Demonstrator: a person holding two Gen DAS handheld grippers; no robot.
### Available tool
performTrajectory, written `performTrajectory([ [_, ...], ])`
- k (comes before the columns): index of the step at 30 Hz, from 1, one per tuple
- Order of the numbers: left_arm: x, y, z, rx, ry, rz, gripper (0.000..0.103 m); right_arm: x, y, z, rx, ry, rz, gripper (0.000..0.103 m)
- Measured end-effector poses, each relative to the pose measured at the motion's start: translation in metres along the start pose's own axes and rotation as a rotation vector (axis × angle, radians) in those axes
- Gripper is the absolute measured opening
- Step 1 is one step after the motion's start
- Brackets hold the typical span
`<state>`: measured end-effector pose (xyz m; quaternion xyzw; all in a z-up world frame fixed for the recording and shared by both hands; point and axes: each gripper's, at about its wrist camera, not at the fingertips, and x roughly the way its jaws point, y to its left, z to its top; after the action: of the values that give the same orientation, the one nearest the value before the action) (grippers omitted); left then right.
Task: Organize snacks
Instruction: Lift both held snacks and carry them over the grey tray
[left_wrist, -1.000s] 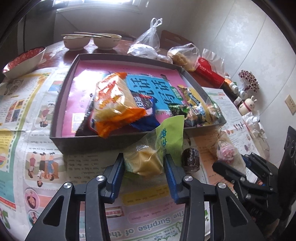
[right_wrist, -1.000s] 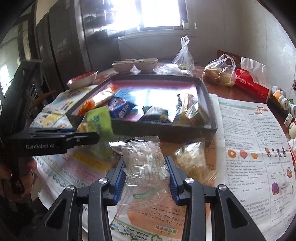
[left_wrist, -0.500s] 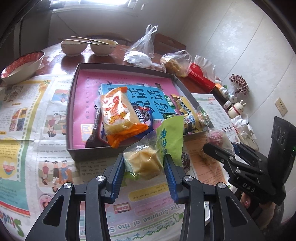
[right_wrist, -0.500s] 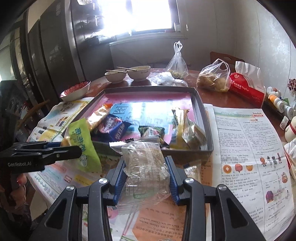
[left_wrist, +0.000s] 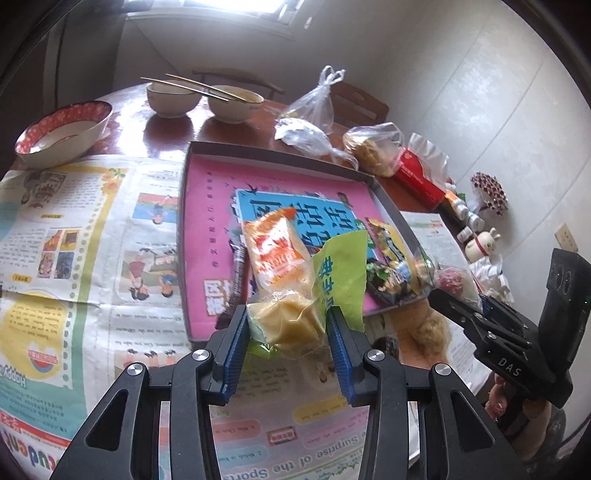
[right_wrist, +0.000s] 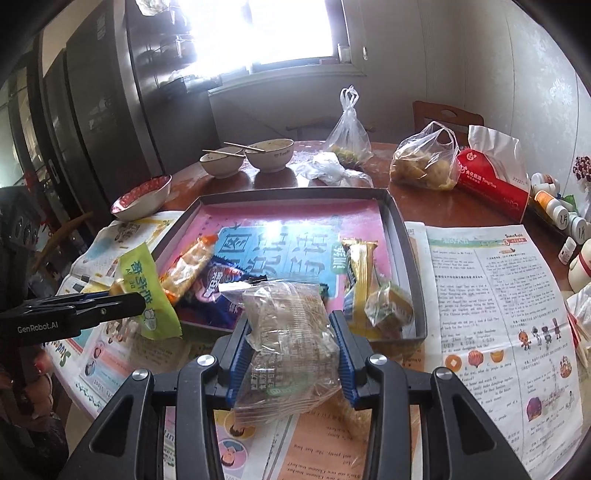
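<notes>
Snacks (right_wrist: 207, 273) are gathered in a tray (right_wrist: 413, 280) on the newspaper-covered desk (right_wrist: 491, 295).
A yellow-green packet (left_wrist: 284, 321) is pinched by the left tool (left_wrist: 286, 345), a clear packet (right_wrist: 288, 339) by the right tool (right_wrist: 291, 354).

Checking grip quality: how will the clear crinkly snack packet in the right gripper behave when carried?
The clear crinkly plastic snack packet probably flops: its ends sag beyond the right hand-held gripper. Likely light. The glossy film may slip.

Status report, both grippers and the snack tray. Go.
Left gripper shut on green-and-yellow snack pack. Right gripper shut on clear snack bag. Both held short of tray; near end already crowded with packets.
</notes>
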<state>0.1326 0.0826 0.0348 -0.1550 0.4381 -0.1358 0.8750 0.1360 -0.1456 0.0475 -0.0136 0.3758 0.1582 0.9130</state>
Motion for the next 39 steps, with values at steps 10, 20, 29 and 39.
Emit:
performTrajectory([
  [10, 0.001, 0.011, 0.019, -0.053, -0.033, 0.042, 0.043, 0.012, -0.011, 0.014, 0.009, 0.012, 0.009, 0.041],
  [20, 0.011, 0.019, 0.026, -0.101, -0.031, 0.085, 0.043, 0.028, -0.022, 0.025, 0.007, 0.031, 0.038, 0.041],
  [29, 0.02, 0.025, 0.033, -0.104, -0.01, 0.099, 0.043, 0.039, -0.016, 0.028, 0.017, 0.044, 0.062, 0.041],
  [39, 0.027, 0.032, 0.036, -0.105, 0.01, 0.085, 0.044, 0.053, -0.009, 0.03, 0.018, 0.07, 0.064, 0.041],
])
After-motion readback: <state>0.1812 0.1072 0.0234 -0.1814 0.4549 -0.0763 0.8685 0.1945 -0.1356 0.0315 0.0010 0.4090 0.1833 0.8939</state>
